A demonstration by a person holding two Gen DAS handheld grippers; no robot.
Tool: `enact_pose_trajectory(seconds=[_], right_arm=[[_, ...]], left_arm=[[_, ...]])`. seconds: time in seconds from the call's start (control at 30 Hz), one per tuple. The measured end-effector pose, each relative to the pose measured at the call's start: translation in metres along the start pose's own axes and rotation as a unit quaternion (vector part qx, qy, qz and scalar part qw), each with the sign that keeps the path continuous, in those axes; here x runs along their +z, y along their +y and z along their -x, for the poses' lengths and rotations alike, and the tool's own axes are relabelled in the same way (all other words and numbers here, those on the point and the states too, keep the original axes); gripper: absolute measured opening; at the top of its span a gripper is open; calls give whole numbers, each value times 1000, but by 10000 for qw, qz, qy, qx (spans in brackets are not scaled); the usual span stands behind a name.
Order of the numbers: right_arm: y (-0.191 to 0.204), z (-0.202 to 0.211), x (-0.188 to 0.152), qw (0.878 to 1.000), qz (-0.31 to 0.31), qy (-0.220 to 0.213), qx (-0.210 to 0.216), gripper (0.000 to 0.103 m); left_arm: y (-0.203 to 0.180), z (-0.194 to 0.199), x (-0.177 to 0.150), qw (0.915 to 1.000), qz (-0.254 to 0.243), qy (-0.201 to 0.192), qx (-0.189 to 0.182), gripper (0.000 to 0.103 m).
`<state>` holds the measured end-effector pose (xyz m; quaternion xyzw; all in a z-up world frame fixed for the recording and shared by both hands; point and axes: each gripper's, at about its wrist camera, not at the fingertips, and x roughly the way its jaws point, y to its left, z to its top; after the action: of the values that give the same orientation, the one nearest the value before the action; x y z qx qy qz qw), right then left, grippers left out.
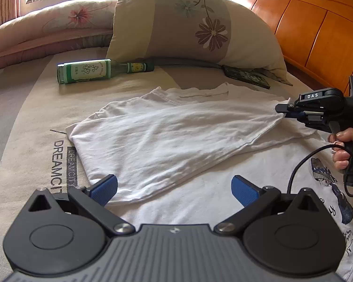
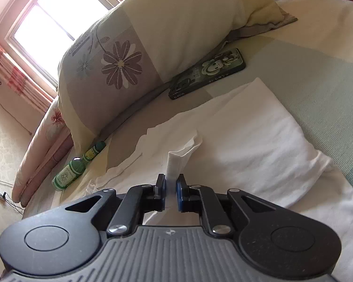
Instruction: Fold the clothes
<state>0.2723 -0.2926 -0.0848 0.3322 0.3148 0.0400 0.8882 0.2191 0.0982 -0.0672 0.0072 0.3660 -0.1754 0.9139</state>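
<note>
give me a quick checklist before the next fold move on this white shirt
1. Right claw shut on a pinch of the white shirt: ok.
2. Left claw gripping the shirt: not ok, it is open above the cloth.
3. Green bottle off the shirt: ok.
4. Phone off the shirt: ok, beside the pillow.
5. Cable off the cloth: not ok, it hangs over the shirt.
6. How many layers are pinched: cannot tell.
</note>
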Motion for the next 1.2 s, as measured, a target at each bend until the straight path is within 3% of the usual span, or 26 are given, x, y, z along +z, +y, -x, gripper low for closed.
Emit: enact_pose_trajectory(seconds=[0.17,0.27,0.37,0.5,0.57,0.63,0.8,0.87,0.93,1.07,1.2], right_arm=[[3,6,-2,9991,250,-24,-330,14],[0,3,-5,9961,370,4,-807,25],[3,17,-10,9955,378,-199,-843,36],[37,30,-21,9863,1351,-455,-825,47],[62,25,-27,9784,1936,-305,-658,55],[89,10,-39,9652,2570,-21,-491,57],[143,-44,-85,9178,3925,517,-305,59],[151,-62,-102,9107,4042,764,-377,60],[157,-59,-117,9095,4077,647,-493,64],[174,-37,-136,8860,4524,986,-238,68],[199,-33,-142,8771,4755,681,-7,69]], left_arm=[[1,-2,-1,10000,-21,65,-51,102],[2,-6,-2,9999,-15,152,-13,102],[5,-2,-1,10000,-4,83,-2,102],[16,9,2,9999,104,-73,54,102],[24,15,5,9996,145,-140,185,102],[36,24,7,9987,291,-220,351,102],[60,34,9,9962,629,-293,524,102],[62,34,9,9961,640,-298,530,102],[60,36,9,9965,600,-317,482,102],[59,39,10,9967,583,-379,415,102],[64,47,12,9950,688,-494,529,102]])
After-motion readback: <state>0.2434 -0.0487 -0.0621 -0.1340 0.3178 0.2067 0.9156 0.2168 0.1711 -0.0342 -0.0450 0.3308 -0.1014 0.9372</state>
